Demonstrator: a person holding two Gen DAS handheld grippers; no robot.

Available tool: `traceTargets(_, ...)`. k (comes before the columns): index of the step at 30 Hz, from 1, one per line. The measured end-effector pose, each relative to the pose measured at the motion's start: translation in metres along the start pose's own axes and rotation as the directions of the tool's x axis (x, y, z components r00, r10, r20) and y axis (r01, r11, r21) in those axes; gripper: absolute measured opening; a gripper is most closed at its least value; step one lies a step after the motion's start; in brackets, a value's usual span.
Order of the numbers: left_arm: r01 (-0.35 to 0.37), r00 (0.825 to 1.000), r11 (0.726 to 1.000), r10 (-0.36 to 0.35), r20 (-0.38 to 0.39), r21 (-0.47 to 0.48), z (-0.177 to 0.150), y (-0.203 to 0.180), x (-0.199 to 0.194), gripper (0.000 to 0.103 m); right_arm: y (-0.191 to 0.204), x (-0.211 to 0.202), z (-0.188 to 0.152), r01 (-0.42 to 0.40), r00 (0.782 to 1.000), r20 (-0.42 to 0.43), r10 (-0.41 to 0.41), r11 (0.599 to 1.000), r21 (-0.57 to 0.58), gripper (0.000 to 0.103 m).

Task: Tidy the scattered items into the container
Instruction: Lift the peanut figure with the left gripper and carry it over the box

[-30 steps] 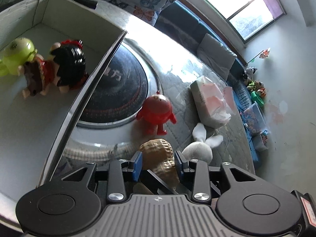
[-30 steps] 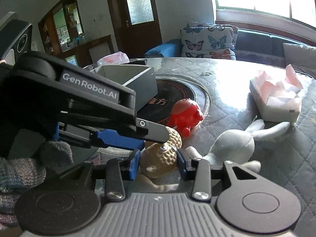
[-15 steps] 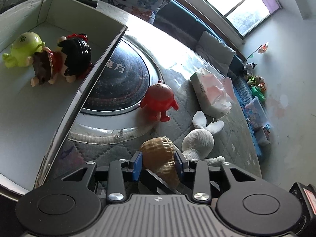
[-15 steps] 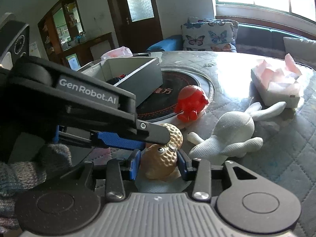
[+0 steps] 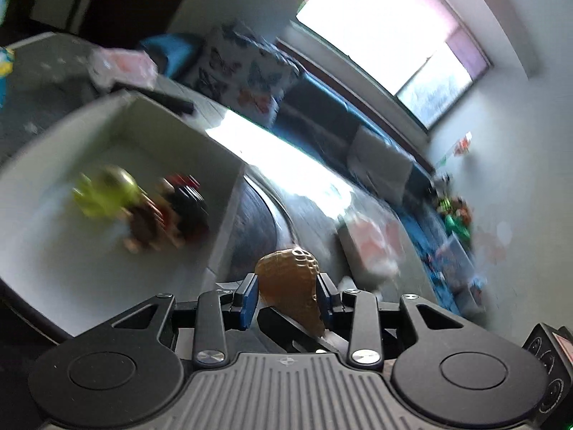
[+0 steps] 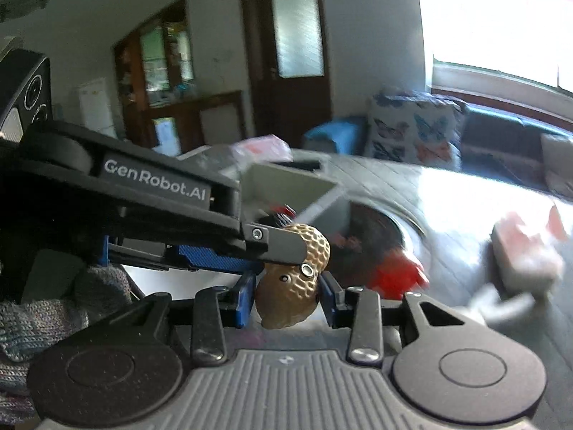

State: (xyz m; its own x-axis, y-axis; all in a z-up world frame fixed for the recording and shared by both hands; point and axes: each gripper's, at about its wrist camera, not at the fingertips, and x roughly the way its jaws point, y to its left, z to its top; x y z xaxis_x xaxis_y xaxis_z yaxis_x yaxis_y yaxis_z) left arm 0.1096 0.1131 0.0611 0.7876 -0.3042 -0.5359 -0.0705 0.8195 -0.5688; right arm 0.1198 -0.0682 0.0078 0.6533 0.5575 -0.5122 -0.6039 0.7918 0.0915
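Observation:
A brown, dimpled peanut toy (image 5: 290, 279) is off the table, pinched between the blue pads of my left gripper (image 5: 286, 295). In the right wrist view the same peanut toy (image 6: 297, 286) is also clamped by my right gripper (image 6: 288, 299), and the left gripper's finger (image 6: 283, 245) crosses over it from the left. So both grippers are shut on it. The grey open box (image 5: 53, 251) lies just left of the toy and holds a green figure (image 5: 107, 193) and a dark-haired doll (image 5: 175, 215). Both views are motion-blurred.
A red round toy (image 6: 397, 276) and a white plush rabbit (image 6: 501, 301) lie on the quilted table to the right. A pink tissue pack (image 6: 526, 251) sits beyond them. The round hotplate (image 5: 250, 236) is beside the box wall. A gloved hand (image 6: 43, 319) shows at lower left.
Both grippers have risen together with the peanut toy, lifting it off the table. The views have tilted up and swung towards the box, and are now blurred.

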Motion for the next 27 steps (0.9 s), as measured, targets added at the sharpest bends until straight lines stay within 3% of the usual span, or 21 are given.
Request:
traceTargets(6, -0.061, 0.998, 0.993, 0.063, 0.014, -0.101, 0.025, 0.048, -0.01, 0.037, 0.028, 0.048, 0.026, -0.108, 0.994, -0.036, 0.107, 0.993, -0.047, 0.038)
traceTargets(13, -0.13, 0.991, 0.967, 0.122, -0.051, -0.22, 0.039, 0.101, -0.003, 0.037, 0.043, 0.108, 0.036, -0.207, 0.966, -0.162, 0.201, 0.978, -0.024, 0.038)
traceTargets(21, -0.224, 0.972, 0.95, 0.203, -0.117, -0.218, 0.052, 0.118, 0.007, 0.039, 0.046, 0.151, 0.04, -0.282, 0.913, -0.293, 0.282, 0.958, 0.042, 0.038)
traceTargets(27, -0.274, 0.958, 0.94, 0.246, -0.15, -0.205, 0.058, 0.123, 0.018, 0.039, 0.053, 0.174, 0.045, -0.281, 0.892, -0.353, 0.281, 0.958, 0.052, 0.038)
